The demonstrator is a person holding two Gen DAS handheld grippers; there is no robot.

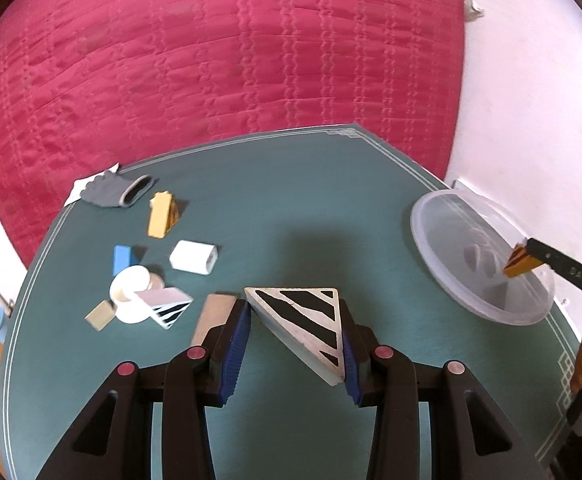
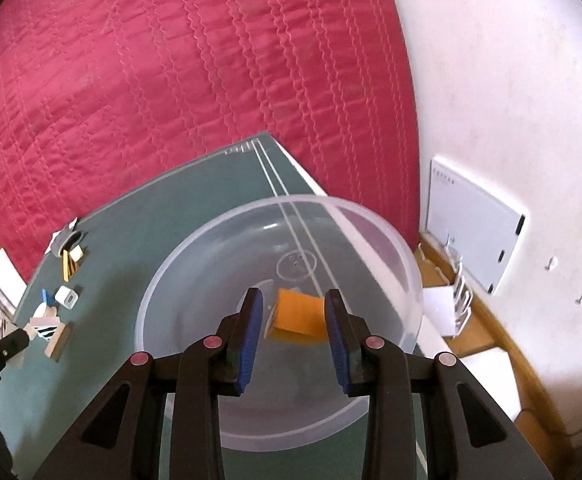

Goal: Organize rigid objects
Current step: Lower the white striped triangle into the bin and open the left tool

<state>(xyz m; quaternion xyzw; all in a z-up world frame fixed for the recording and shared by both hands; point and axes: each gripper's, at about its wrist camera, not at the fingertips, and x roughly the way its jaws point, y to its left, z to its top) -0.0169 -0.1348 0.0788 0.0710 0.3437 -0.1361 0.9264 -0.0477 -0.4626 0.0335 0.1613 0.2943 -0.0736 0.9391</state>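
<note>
Gripping a zebra-striped triangular block (image 1: 305, 320) between its blue pads, the left gripper (image 1: 295, 334) holds it above the green table (image 1: 291, 200), its jaws part-way apart and pressed on the block's sides. Over at the table's right edge the right gripper (image 2: 293, 314) is clenched on an orange block (image 2: 299, 316) and hangs over the clear plastic bowl (image 2: 371, 232), which sits partly past the table's corner. Left of the striped block lie a plain wooden block (image 1: 215, 318), a second striped wedge (image 1: 169, 308), a white charger-like box (image 1: 193, 257), a blue block (image 1: 122, 259), a yellow block (image 1: 159, 215) and a grey glove (image 1: 115, 191). Behind the table spreads a quilted red cover (image 1: 211, 60).
</note>
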